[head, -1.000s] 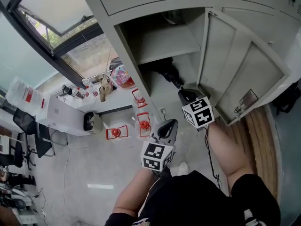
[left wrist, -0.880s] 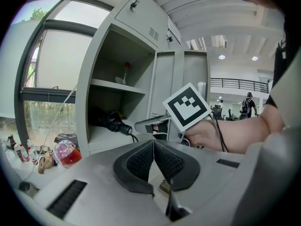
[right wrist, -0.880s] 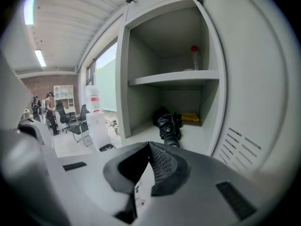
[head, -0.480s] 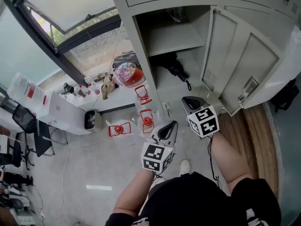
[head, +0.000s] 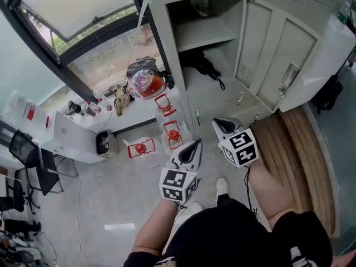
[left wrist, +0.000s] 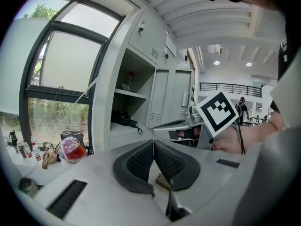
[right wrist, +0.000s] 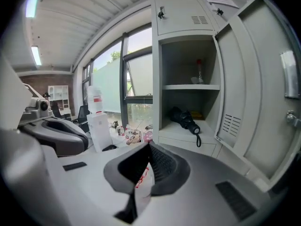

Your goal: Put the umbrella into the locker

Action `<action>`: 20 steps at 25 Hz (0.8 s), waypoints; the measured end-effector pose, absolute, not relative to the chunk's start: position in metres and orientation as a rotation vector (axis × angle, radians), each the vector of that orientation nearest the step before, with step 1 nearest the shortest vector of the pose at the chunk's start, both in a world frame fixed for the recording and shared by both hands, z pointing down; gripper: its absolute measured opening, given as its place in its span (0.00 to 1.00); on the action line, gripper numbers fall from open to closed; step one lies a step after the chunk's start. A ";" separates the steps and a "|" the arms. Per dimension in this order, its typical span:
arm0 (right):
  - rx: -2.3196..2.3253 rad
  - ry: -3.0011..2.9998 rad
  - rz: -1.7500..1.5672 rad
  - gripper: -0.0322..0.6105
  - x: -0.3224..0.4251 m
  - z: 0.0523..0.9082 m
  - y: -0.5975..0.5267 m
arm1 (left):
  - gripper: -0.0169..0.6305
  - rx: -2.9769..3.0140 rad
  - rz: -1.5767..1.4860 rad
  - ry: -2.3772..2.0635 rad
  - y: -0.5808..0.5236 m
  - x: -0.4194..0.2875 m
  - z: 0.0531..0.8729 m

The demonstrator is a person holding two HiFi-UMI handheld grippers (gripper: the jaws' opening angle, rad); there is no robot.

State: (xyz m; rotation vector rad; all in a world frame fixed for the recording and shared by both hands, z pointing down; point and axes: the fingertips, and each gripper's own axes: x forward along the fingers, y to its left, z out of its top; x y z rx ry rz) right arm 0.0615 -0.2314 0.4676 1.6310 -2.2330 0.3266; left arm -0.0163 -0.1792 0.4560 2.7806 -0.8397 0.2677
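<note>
The black folded umbrella (head: 203,67) lies on the floor of the lower compartment of the open grey locker (head: 167,49), its strap hanging over the front edge. It also shows in the left gripper view (left wrist: 123,119) and the right gripper view (right wrist: 186,119). My left gripper (head: 196,143) is shut and holds nothing, well short of the locker. To its right, my right gripper (head: 218,122) is also shut and empty, with a clear gap to the umbrella. In each gripper view the jaws meet: left (left wrist: 154,142), right (right wrist: 149,146).
The locker door (head: 261,49) stands open to the right. A shelf (head: 208,33) sits above the umbrella. A colourful bag (head: 146,83) rests on the window ledge, red items (head: 168,135) lie below it, and a white box (head: 67,138) stands at the left. Wooden flooring (head: 300,149) runs along the right.
Both grippers have drawn back from the locker toward the person. The right gripper, earlier close to the umbrella, is now apart from it. The umbrella stays in the locker.
</note>
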 end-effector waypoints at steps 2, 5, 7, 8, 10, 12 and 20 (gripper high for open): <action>1.649 -2.225 0.332 0.13 0.053 0.466 -0.219 | 0.05 2.786 0.267 -0.818 -0.171 -0.024 0.456; 1.680 -2.217 0.340 0.13 0.042 0.465 -0.200 | 0.05 2.791 0.258 -0.791 -0.160 -0.036 0.457; 1.701 -2.207 0.341 0.13 0.037 0.464 -0.189 | 0.05 2.792 0.248 -0.777 -0.153 -0.043 0.458; 1.709 -2.201 0.341 0.13 0.034 0.464 -0.183 | 0.05 2.791 0.243 -0.771 -0.150 -0.046 0.458; 1.726 -2.191 0.341 0.13 0.029 0.464 -0.172 | 0.05 2.788 0.238 -0.759 -0.143 -0.053 0.460; 1.744 -2.183 0.344 0.13 0.025 0.462 -0.162 | 0.05 2.790 0.233 -0.745 -0.137 -0.057 0.460; 1.776 -2.178 0.358 0.13 0.010 0.459 -0.131 | 0.05 2.810 0.195 -0.712 -0.122 -0.066 0.455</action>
